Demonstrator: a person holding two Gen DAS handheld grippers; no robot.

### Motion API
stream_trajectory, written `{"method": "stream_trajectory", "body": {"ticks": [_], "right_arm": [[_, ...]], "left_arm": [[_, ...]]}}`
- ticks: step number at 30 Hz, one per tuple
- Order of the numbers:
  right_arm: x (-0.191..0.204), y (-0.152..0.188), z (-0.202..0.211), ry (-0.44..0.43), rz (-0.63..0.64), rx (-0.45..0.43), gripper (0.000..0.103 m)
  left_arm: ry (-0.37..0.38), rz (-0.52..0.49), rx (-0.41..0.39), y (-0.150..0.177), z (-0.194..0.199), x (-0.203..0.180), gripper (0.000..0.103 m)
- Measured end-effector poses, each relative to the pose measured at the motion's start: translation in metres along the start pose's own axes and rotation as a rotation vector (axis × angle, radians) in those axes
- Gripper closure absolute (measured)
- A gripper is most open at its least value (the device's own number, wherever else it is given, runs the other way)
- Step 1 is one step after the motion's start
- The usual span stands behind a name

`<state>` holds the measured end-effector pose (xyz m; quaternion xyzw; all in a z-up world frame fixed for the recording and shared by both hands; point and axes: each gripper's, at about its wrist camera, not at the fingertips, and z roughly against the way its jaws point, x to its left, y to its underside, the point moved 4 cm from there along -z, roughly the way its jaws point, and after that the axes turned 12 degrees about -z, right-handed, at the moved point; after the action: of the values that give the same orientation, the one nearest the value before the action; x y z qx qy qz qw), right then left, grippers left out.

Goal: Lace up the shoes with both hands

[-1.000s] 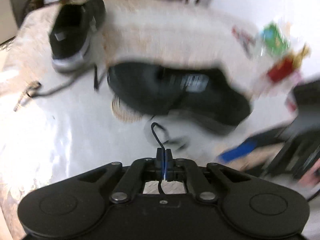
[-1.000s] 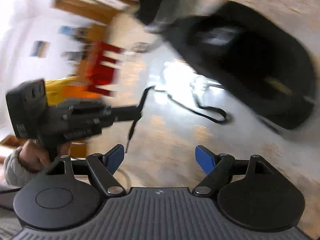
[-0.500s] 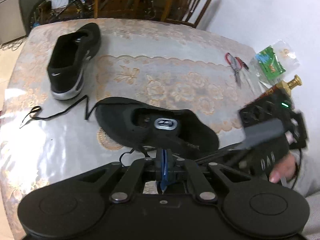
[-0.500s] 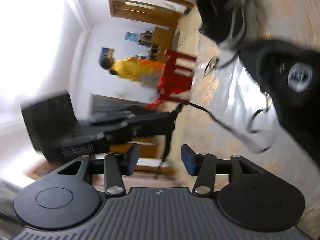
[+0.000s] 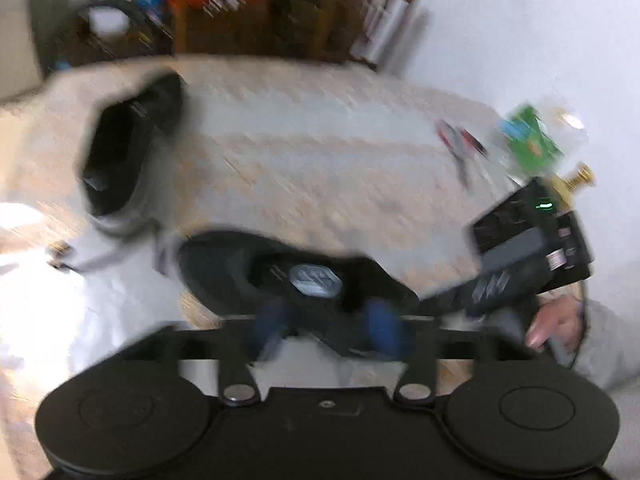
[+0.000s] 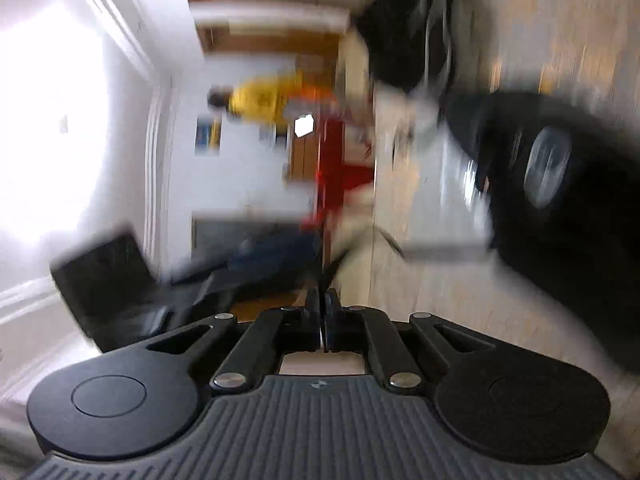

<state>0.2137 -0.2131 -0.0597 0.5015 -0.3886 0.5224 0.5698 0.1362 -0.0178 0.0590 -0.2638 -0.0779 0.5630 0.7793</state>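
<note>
- I am holding the left gripper (image 5: 326, 330) with fingers spread wide over the near black sneaker (image 5: 296, 276), which is lying on the worktop (image 5: 320, 152).
- I am pinching the black shoelace (image 6: 332, 270) between the right gripper (image 6: 322, 304) fingers, pressed together.
- A second sneaker (image 5: 128, 148) is lying well apart.

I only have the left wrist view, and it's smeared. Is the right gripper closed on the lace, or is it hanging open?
Observer: In the right wrist view the right gripper is shut, fingers pressed together. A thin dark strand, most likely the lace, runs out from between the tips.
Operator: Where is the shoe relative to those tips?
Observer: The near shoe sits up and to the right of them, clearly apart from the fingers. Its silver tongue label faces that camera.
</note>
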Motion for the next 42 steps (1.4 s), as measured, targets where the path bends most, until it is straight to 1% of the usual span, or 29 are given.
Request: {"method": "stream_trajectory", "body": {"ticks": [1, 2, 4, 6, 10, 12, 14, 16, 17, 18, 20, 22, 23, 24, 25, 26, 28, 29, 30, 32, 33, 34, 35, 38, 40, 41, 42], "right_arm": [[0.008, -0.017, 0.014, -0.017, 0.013, -0.085, 0.1], [0.017, -0.034, 0.029, -0.033, 0.027, -0.168, 0.1], [0.053, -0.055, 0.048, -0.069, 0.109, -0.257, 0.1], [0.089, -0.076, 0.068, -0.105, 0.191, -0.346, 0.1], [0.162, -0.117, 0.109, -0.177, 0.356, -0.523, 0.1], [0.198, -0.136, 0.129, -0.211, 0.437, -0.609, 0.1], [0.195, -0.13, 0.12, -0.161, 0.479, -0.604, 0.099], [0.168, -0.123, 0.099, -0.096, 0.475, -0.551, 0.099], [0.147, -0.118, 0.085, -0.056, 0.45, -0.512, 0.099], [0.126, -0.113, 0.071, -0.015, 0.424, -0.473, 0.099], [0.075, -0.098, 0.042, 0.103, 0.354, -0.396, 0.099], [0.03, -0.079, 0.02, 0.183, 0.298, -0.358, 0.099], [0.02, -0.072, 0.014, 0.187, 0.28, -0.362, 0.099], [0.01, -0.066, 0.009, 0.191, 0.262, -0.366, 0.099], [0.0, -0.059, 0.003, 0.196, 0.246, -0.37, 0.099], [-0.001, -0.054, 0.001, 0.201, 0.256, -0.37, 0.099], [-0.003, -0.043, -0.005, 0.211, 0.276, -0.371, 0.099], [-0.005, -0.042, -0.009, 0.213, 0.278, -0.357, 0.099], [-0.004, -0.041, -0.013, 0.203, 0.275, -0.345, 0.099], [-0.009, -0.038, -0.018, 0.198, 0.247, -0.341, 0.099], [-0.012, -0.038, -0.017, 0.198, 0.226, -0.34, 0.099], [-0.017, -0.039, -0.017, 0.199, 0.191, -0.346, 0.099], [-0.022, -0.04, -0.016, 0.201, 0.155, -0.351, 0.099], [-0.032, -0.043, -0.014, 0.185, 0.076, -0.349, 0.099], [-0.03, -0.042, -0.018, 0.239, 0.087, -0.349, 0.099], [-0.023, -0.037, -0.018, 0.278, 0.086, -0.371, 0.099], [-0.017, -0.033, -0.017, 0.317, 0.085, -0.393, 0.099]], "left_arm": [[-0.03, -0.023, -0.015, -0.006, 0.006, 0.001, 0.015], [-0.06, -0.048, -0.029, -0.012, 0.012, 0.002, 0.015], [-0.081, -0.096, -0.026, -0.021, 0.015, -0.001, 0.013], [-0.091, -0.124, 0.014, -0.023, 0.004, -0.005, 0.007], [-0.108, -0.14, 0.122, -0.012, -0.037, -0.014, 0.007], [-0.091, -0.117, 0.15, -0.002, -0.058, -0.018, 0.007], [-0.085, -0.071, 0.187, 0.009, -0.083, -0.017, 0.007], [-0.112, 0.01, 0.208, 0.016, -0.105, -0.009, 0.008], [-0.112, 0.081, 0.205, 0.017, -0.113, -0.003, 0.014], [-0.11, 0.153, 0.201, 0.018, -0.12, 0.004, 0.017], [-0.108, 0.284, 0.159, 0.015, -0.124, 0.017, 0.017], [-0.159, 0.287, 0.182, 0.012, -0.13, 0.02, 0.017], [-0.185, 0.287, 0.195, 0.011, -0.133, 0.021, 0.017], [-0.223, 0.268, 0.214, 0.01, -0.137, 0.021, 0.021], [-0.23, 0.267, 0.229, 0.01, -0.141, 0.021, 0.023], [-0.235, 0.268, 0.245, 0.01, -0.144, 0.02, 0.027], [-0.22, 0.309, 0.255, 0.012, -0.15, 0.024, 0.028], [-0.211, 0.329, 0.263, 0.012, -0.154, 0.025, 0.035], [-0.209, 0.344, 0.253, 0.013, -0.154, 0.027, 0.061], [-0.216, 0.393, 0.232, 0.019, -0.152, 0.037, 0.077], [-0.185, 0.423, 0.21, 0.025, -0.15, 0.041, 0.081], [-0.152, 0.453, 0.186, 0.031, -0.148, 0.046, 0.082], [-0.12, 0.482, 0.163, 0.036, -0.146, 0.051, 0.082], [0.011, 0.622, 0.076, 0.058, -0.14, 0.069, 0.082], [0.058, 0.68, 0.055, 0.068, -0.139, 0.075, 0.082], [0.064, 0.678, 0.052, 0.069, -0.138, 0.075, 0.082], [0.055, 0.654, 0.058, 0.068, -0.136, 0.074, 0.082]]}}
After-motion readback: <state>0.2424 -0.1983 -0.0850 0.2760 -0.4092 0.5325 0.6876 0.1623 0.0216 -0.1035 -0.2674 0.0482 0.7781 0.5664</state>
